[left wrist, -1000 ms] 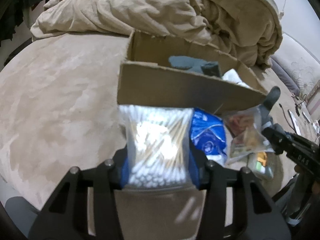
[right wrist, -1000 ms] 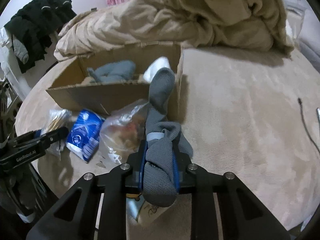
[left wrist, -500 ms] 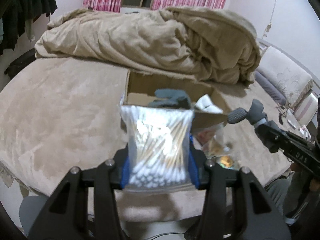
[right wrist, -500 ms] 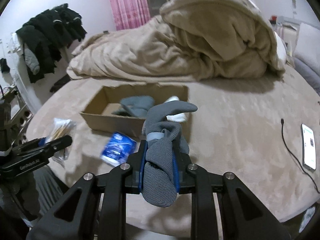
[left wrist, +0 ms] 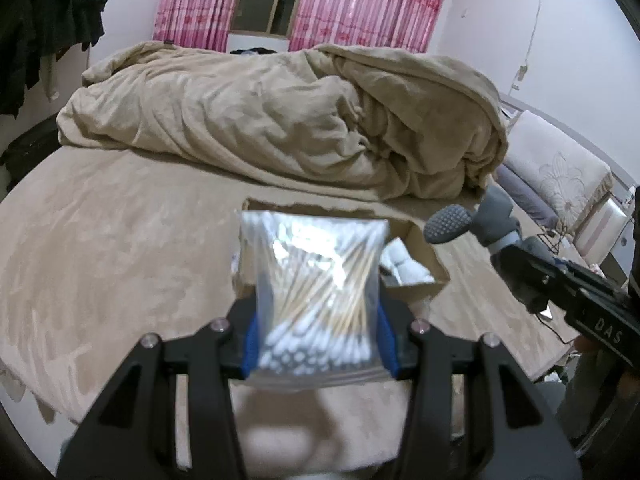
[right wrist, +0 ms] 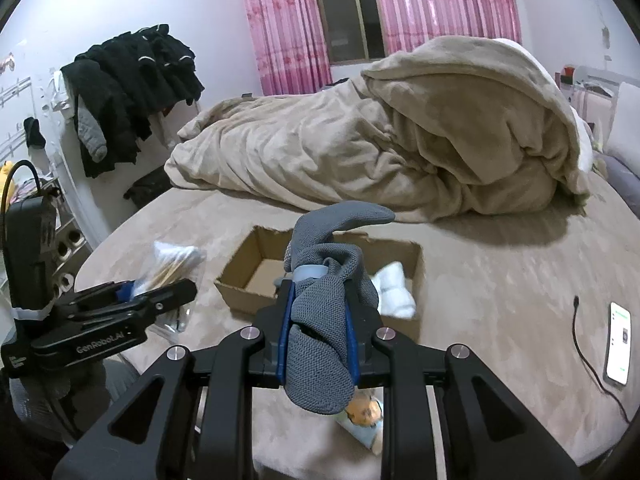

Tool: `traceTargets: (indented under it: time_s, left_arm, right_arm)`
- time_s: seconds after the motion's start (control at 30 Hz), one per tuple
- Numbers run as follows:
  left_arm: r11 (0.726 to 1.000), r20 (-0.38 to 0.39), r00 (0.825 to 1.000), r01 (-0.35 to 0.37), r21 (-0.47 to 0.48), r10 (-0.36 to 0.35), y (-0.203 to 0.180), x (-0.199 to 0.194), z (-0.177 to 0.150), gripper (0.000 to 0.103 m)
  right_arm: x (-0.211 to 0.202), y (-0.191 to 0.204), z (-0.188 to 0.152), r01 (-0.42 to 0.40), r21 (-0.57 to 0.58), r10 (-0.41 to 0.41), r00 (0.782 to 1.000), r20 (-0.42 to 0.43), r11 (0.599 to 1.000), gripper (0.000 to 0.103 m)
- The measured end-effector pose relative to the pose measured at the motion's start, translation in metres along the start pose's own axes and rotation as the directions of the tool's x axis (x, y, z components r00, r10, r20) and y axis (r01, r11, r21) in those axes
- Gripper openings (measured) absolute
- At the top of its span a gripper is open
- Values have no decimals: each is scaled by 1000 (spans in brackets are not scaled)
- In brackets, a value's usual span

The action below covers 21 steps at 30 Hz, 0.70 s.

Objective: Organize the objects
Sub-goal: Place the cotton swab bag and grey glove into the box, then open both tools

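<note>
My left gripper [left wrist: 318, 334] is shut on a clear bag of cotton swabs [left wrist: 316, 292] and holds it up in the air in front of the open cardboard box [left wrist: 420, 236]. It also shows in the right wrist view [right wrist: 140, 300] with the bag [right wrist: 172, 266]. My right gripper [right wrist: 318, 344] is shut on a grey sock [right wrist: 320, 320], held above the near side of the box [right wrist: 240, 298]. The sock also shows in the left wrist view [left wrist: 472, 224]. White socks [right wrist: 394, 288] lie inside the box.
The box sits on a beige bed [right wrist: 500, 280] with a rumpled beige duvet [right wrist: 380, 152] behind it. A phone [right wrist: 618, 342] and black cable [right wrist: 584, 344] lie at the right. A small packet [right wrist: 364, 420] lies under my right gripper. Dark clothes [right wrist: 132, 80] hang at the left.
Both grippers have risen and pulled back from the bed, each keeping its object. The box now looks smaller and lower; the loose packets in front of it have dropped out of view.
</note>
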<state>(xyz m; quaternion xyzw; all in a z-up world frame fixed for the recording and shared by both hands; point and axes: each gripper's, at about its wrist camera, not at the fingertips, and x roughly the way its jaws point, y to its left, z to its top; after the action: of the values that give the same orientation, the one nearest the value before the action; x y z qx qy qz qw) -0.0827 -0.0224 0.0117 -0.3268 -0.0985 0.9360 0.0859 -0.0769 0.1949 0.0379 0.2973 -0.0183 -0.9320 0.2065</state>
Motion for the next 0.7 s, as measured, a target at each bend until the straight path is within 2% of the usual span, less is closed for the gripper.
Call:
traceTargets:
  time_s: [0.3, 0.7]
  left_arm:
    - [1000, -45, 999, 2, -13, -3, 20, 57, 21, 47]
    - [1000, -128, 992, -3, 5, 4, 35, 143, 33, 49]
  right_arm:
    - [47, 8, 18, -11, -13, 10, 1000, -28, 1000, 24]
    - [136, -6, 19, -34, 40, 39, 992, -118, 999, 24]
